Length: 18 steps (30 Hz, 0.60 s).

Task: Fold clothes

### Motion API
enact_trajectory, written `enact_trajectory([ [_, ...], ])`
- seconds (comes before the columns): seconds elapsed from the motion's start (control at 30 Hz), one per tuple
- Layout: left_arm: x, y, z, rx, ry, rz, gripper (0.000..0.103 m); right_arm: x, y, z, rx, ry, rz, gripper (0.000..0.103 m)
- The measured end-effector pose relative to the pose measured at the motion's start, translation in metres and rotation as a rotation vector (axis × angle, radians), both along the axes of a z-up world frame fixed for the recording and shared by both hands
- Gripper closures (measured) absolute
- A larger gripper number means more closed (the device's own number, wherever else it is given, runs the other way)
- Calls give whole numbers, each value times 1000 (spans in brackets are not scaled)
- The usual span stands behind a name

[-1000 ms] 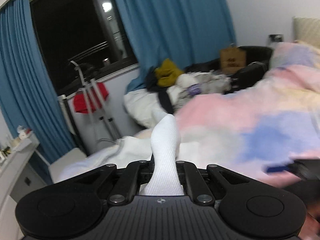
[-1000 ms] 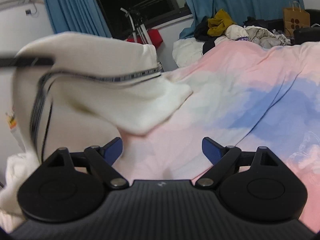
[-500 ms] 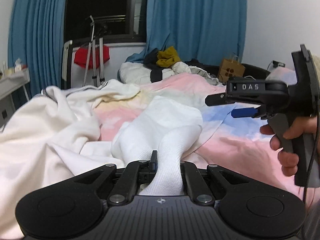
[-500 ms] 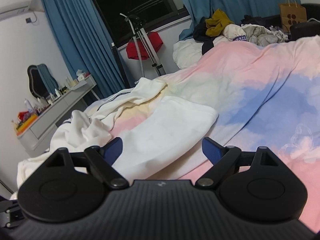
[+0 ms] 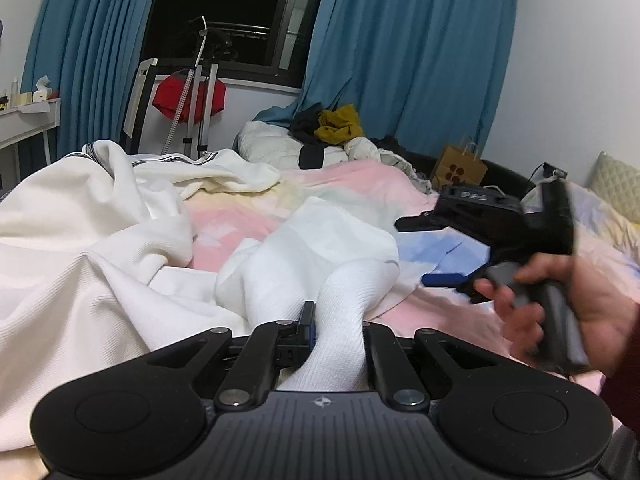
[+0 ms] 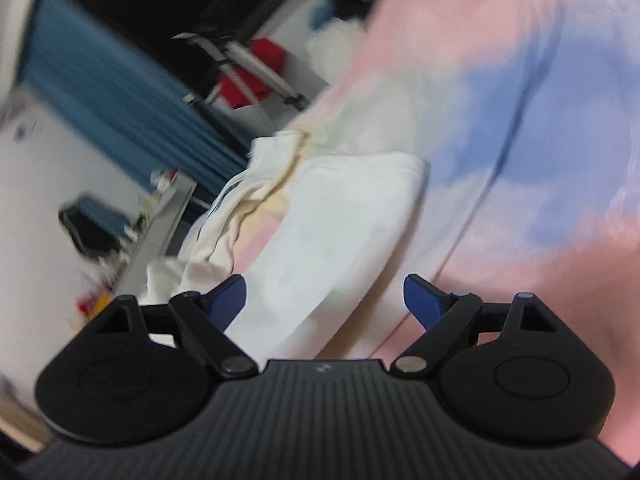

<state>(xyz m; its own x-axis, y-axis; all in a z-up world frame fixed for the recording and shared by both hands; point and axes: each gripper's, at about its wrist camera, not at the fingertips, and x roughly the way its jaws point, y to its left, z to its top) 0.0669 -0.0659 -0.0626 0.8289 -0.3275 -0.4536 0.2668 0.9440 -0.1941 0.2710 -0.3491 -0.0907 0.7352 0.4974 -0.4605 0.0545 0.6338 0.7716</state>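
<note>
Two grippers: left gripper (image 5: 338, 320) jaws clamped on white garment (image 5: 320, 240); right gripper (image 6: 324, 300) jaws wide, empty.
Garment: on bed (image 5: 240, 216), soft, light.
Hold: probably free far corner.

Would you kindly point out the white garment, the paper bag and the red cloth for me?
white garment (image 5: 320, 240), left wrist view, on its flat upper panel.
paper bag (image 5: 460, 168), left wrist view, on its printed front.
red cloth (image 5: 172, 96), left wrist view, on its left half.

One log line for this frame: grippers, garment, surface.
left hand-held gripper: shut on white garment | right hand-held gripper: open, holding nothing | garment: on bed
</note>
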Motion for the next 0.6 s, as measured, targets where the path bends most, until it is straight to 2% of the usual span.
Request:
enact_trajectory([
  [0.13, 3, 3, -3, -36, 11, -10, 96, 32, -11, -27, 142, 80, -33, 26],
  [0.23, 7, 7, -6, -83, 24, -24, 95, 47, -4, -35, 167, 61, -24, 35],
  [0.33, 12, 9, -10, -106, 24, -38, 95, 59, 7, -36, 120, 47, -10, 64],
  [0.37, 13, 9, -12, -110, 27, -42, 95, 60, 10, -36, 92, 46, -15, 82],
  [0.4, 14, 9, -13, -117, 30, -47, 95, 60, 12, -35, 63, 46, -22, 92],
  [0.5, 16, 8, -14, -139, 29, -62, 94, 58, 14, -26, 19, 16, -45, 96],
  [0.6, 14, 7, -13, -151, 18, -75, 93, 48, 7, 2, 0, -72, -91, 97],
])
